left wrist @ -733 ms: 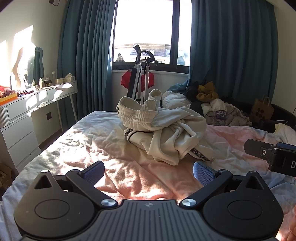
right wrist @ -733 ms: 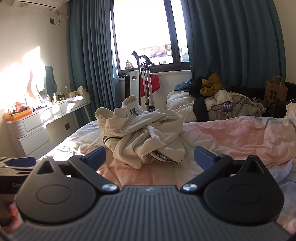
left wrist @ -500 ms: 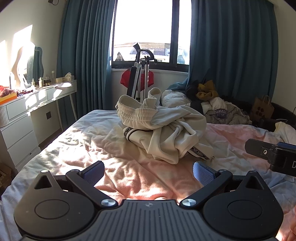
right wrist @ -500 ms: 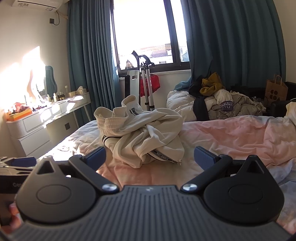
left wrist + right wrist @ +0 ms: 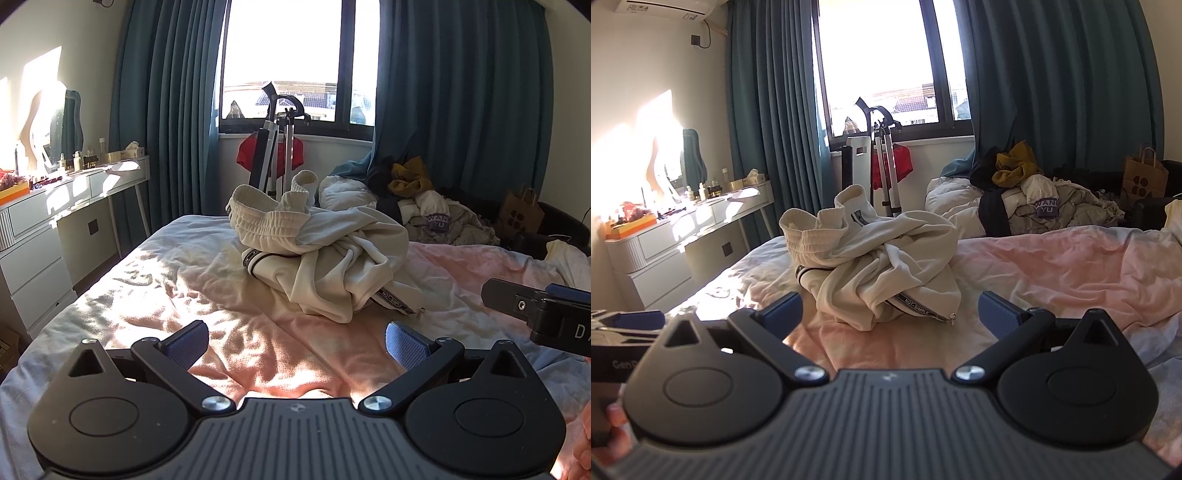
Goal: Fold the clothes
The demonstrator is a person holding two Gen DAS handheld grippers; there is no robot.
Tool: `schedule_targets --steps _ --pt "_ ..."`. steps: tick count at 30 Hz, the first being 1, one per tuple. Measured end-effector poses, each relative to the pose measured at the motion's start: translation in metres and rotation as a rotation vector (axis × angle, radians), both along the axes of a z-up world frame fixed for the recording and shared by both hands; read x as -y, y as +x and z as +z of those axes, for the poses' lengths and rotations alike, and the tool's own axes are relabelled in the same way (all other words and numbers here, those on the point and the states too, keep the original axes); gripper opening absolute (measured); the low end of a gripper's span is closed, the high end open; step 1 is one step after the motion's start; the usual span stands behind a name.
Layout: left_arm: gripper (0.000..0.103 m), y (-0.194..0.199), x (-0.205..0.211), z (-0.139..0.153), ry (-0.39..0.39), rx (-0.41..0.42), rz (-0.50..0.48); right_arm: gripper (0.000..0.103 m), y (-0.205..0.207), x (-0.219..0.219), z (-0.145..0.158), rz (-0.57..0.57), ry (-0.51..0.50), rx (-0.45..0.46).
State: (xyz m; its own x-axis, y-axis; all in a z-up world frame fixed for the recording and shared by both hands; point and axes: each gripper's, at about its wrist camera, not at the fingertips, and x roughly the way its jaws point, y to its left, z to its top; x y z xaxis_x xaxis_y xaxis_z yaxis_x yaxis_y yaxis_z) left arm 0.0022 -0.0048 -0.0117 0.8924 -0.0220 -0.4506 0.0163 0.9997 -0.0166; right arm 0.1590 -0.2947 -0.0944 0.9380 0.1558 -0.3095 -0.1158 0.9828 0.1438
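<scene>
A crumpled cream garment (image 5: 325, 254) with a ribbed hem and a black-and-white zipper tape lies heaped in the middle of the pink bed (image 5: 221, 325). The same cream garment (image 5: 882, 266) sits just beyond my right gripper (image 5: 890, 314), which is open and holds nothing. My left gripper (image 5: 295, 341) is open too, a short way in front of the heap, over bare sheet. In the left wrist view the right gripper's body (image 5: 543, 314) pokes in from the right edge. In the right wrist view the left gripper's body (image 5: 624, 328) shows at the left edge.
A pile of other clothes (image 5: 1041, 199) lies at the far right of the bed, with a paper bag (image 5: 1145, 177) behind. A white dresser (image 5: 55, 229) stands left of the bed. A folded metal stand (image 5: 277, 155) leans by the window between teal curtains (image 5: 166, 110).
Both grippers have edged slightly forward toward the garment heap, which looks a little nearer. Both stay open; the garment has not moved.
</scene>
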Motion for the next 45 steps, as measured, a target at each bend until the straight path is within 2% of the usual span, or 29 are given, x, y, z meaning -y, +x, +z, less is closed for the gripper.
schedule_targets --steps 6,18,31,37,39,42,45 --pt "0.103 0.002 0.001 -0.002 0.011 -0.011 -0.003 0.103 0.002 0.001 0.000 0.004 0.014 -0.007" --pt "0.103 0.003 0.000 -0.002 0.015 0.018 -0.002 0.103 0.005 0.001 -0.003 -0.014 0.005 -0.016" --pt "0.103 0.009 -0.002 -0.007 -0.022 0.013 -0.023 0.103 0.007 -0.001 -0.008 -0.008 -0.006 -0.026" --pt "0.103 0.018 -0.012 -0.009 -0.059 0.004 -0.009 0.103 0.008 0.001 -0.012 -0.010 0.007 -0.023" --pt "0.103 0.023 -0.018 -0.007 -0.100 0.004 0.011 0.103 0.008 0.001 -0.014 -0.009 0.012 -0.016" --pt "0.102 0.042 -0.023 -0.003 -0.128 -0.011 0.020 0.103 0.008 0.000 -0.017 -0.011 0.020 -0.003" --pt "0.102 0.073 -0.037 0.003 -0.198 -0.035 0.035 0.103 0.012 0.001 -0.022 -0.013 0.029 -0.005"
